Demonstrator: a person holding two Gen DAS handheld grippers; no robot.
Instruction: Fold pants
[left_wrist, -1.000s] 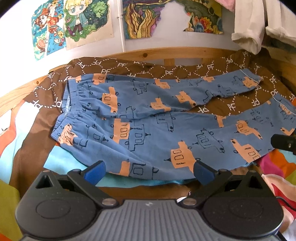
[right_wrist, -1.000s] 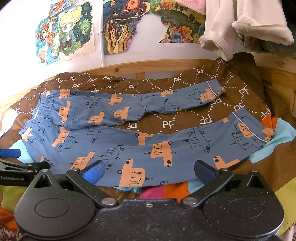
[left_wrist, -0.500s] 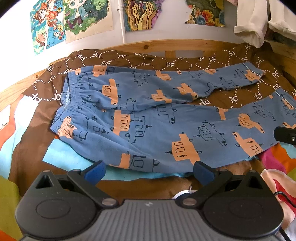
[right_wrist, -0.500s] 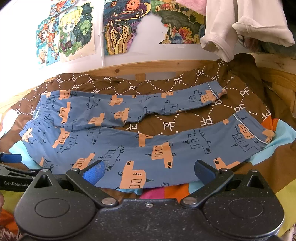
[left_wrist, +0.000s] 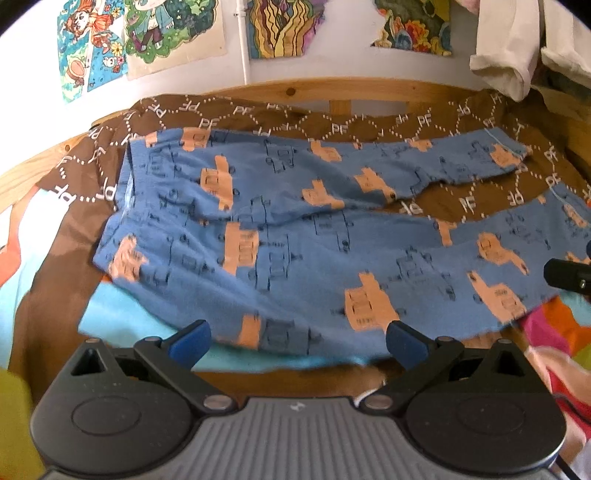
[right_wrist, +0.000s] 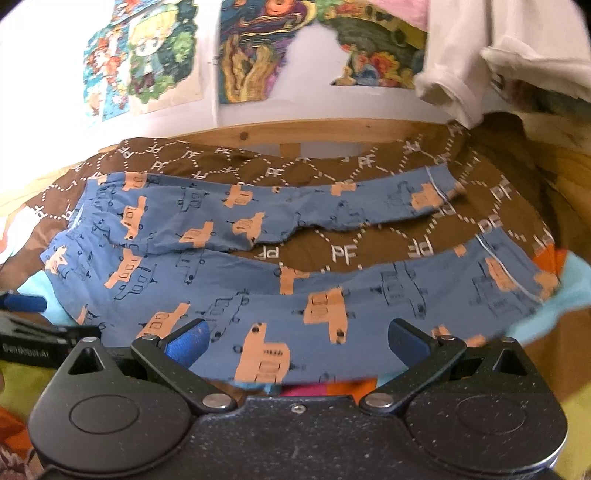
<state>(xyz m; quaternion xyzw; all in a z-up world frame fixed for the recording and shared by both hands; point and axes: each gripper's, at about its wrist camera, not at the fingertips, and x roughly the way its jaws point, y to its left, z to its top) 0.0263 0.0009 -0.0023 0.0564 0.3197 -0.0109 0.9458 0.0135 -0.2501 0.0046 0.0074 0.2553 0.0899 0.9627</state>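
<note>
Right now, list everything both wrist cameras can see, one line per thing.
pants: one pair, blue with orange vehicle print, spread flat on the bed, legs apart, waistband to the left.
brown cover: one, brown with white PF lettering, under the pants.
colourful sheet: one, turquoise, pink, orange and yellow patches, at the near edge of the bed.
wooden bed frame: one, light wood, behind the cover.
drawings: several, multicoloured, on the white wall.
hanging garment: pale cream, upper right; count unclear.
left gripper: black with blue pads, open, over the pants' near edge.
right gripper: black with blue pads, open, over the nearer leg.
</note>
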